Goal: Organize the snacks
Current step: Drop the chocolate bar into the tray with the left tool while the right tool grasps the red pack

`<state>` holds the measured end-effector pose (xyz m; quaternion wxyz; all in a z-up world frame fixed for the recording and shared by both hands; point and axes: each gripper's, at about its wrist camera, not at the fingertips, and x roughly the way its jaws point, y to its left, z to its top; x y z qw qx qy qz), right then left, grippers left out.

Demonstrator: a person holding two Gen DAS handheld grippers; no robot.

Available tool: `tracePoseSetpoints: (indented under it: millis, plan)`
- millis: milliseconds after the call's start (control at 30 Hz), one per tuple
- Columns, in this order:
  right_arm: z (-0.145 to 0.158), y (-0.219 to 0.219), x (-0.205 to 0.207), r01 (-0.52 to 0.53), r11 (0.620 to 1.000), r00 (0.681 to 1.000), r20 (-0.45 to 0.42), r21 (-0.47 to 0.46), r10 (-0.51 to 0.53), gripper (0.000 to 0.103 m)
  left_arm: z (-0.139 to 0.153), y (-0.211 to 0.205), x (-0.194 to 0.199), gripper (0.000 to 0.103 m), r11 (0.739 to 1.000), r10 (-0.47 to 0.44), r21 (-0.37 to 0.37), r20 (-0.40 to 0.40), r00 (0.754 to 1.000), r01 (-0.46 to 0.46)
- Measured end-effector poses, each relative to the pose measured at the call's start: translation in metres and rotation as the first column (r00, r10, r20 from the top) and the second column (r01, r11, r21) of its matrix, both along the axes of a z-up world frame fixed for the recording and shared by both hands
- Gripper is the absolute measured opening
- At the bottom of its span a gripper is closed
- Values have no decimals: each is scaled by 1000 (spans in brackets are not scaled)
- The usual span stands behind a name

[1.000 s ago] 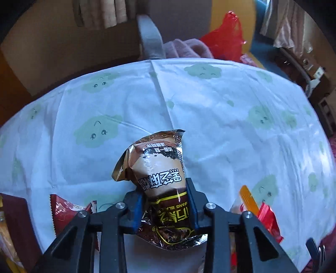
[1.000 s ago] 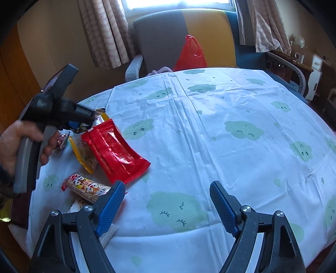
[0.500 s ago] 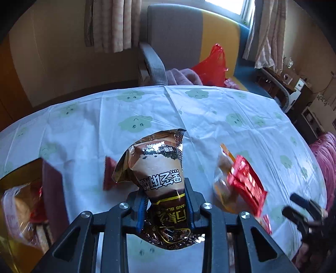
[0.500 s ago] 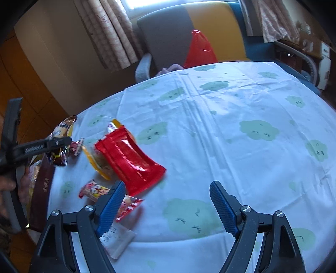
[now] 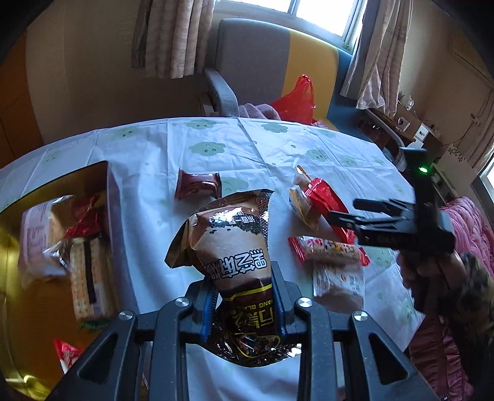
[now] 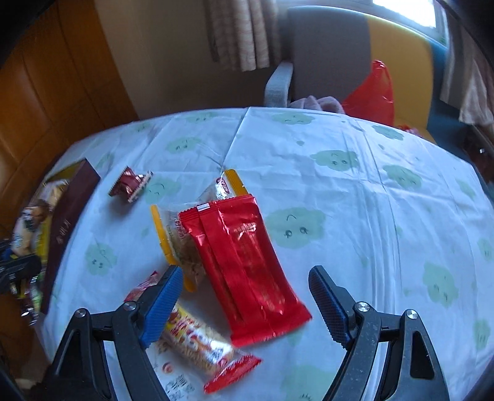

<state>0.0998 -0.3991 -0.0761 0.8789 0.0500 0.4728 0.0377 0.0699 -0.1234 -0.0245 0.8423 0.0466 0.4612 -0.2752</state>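
Snack sorting over a cloud-print tablecloth (image 6: 355,191).
Left gripper (image 5: 244,305) clamped on brown snack bag (image 5: 234,246); right gripper (image 6: 244,296) spread wide above red packet (image 6: 240,256).

window (image 5: 321,12) bright | curtains (image 5: 173,37) | grey-yellow armchair (image 5: 256,61) | wood panelling (image 6: 55,80)

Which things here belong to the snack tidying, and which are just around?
Job:
- brown snack bag, clamped in left hand-held gripper
- box already holding snacks
- red packet, below the open right hand-held gripper
- small maroon packet

Around:
- armchair
- red plastic bag
- curtains
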Motion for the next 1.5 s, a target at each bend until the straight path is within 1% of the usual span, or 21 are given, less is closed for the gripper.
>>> tracePoseSetpoints:
  millis: [67, 100, 133, 167, 200, 233, 300, 433, 567, 633, 667, 767, 833, 900, 967, 1033, 1100, 1200, 1300, 1400, 1500]
  plan:
    - [-6, 1, 9, -28, 999, 999, -29, -20, 27, 84, 2, 9, -6, 30, 1000, 11, -9, 1, 1000, -11]
    - [-9, 2, 13, -41, 999, 998, -45, -27, 40, 80, 3, 14, -8, 31, 1000, 18, -13, 1, 1000, -18]
    - [-12, 3, 15, -61, 998, 996, -65, -29, 59, 54, 4, 17, -9, 31, 1000, 25, -17, 2, 1000, -25]
    - [-14, 4, 16, -69, 997, 995, -81, -36, 66, 46, 4, 21, -11, 31, 999, 35, -18, 5, 999, -35]
    - [-12, 4, 14, -51, 997, 996, -78, -59, 47, 41, 5, 25, -13, 30, 999, 44, -23, 10, 999, -44]
    - [-11, 2, 11, -31, 996, 997, -77, -81, 24, 40, 7, 28, -14, 31, 998, 51, -27, 11, 999, -51]
    - [-8, -9, 2, 24, 997, 997, -66, -75, -29, 40, 8, 34, -16, 30, 997, 65, -40, 11, 998, -64]
    - [-9, -30, -24, 135, 984, 986, -87, -113, -145, 40, 9, 44, -19, 31, 994, 86, -61, 12, 996, -85]
    - [-13, -38, -54, 189, 977, 975, -103, -97, -199, 40, 10, 56, -22, 31, 990, 114, -84, 11, 993, -113]
    - [-19, -37, -63, 197, 977, 972, -111, -81, -206, 41, 11, 66, -25, 31, 987, 133, -94, 14, 991, -132]
    - [-20, -36, -68, 202, 976, 974, -91, -82, -209, 41, 13, 72, -26, 31, 985, 143, -97, 18, 990, -141]
    - [-21, -34, -69, 222, 972, 970, -83, -74, -228, 41, 21, 99, -31, 31, 976, 198, -104, 40, 979, -193]
    - [-21, -32, -67, 222, 971, 970, -85, -86, -229, 42, 25, 126, -33, 31, 962, 257, -107, 51, 965, -251]
    - [-21, -28, -66, 214, 971, 971, -83, -110, -224, 42, 28, 155, -31, 31, 944, 322, -95, 60, 945, -316]
    - [-21, -28, -67, 219, 969, 970, -79, -115, -229, 42, 28, 191, -26, 31, 913, 404, -78, 61, 913, -399]
    - [-21, -26, -69, 226, 967, 969, -75, -118, -236, 42, 27, 221, -17, 31, 886, 462, -59, 58, 885, -459]
    - [-21, -26, -70, 228, 966, 969, -71, -124, -237, 42, 24, 249, -4, 31, 859, 511, -37, 58, 857, -510]
    - [-21, -25, -71, 229, 965, 968, -70, -123, -239, 42, 19, 271, 21, 31, 838, 545, -14, 41, 837, -545]
    - [-21, -24, -71, 229, 965, 969, -68, -128, -239, 42, 12, 274, 46, 30, 838, 545, 11, 25, 838, -545]
    - [-21, -24, -71, 233, 964, 968, -64, -128, -242, 42, 1, 268, 76, 31, 851, 521, 62, 17, 853, -521]
    - [-21, -24, -71, 241, 962, 967, -59, -126, -250, 42, -9, 259, 104, 31, 850, 516, 113, 15, 857, -514]
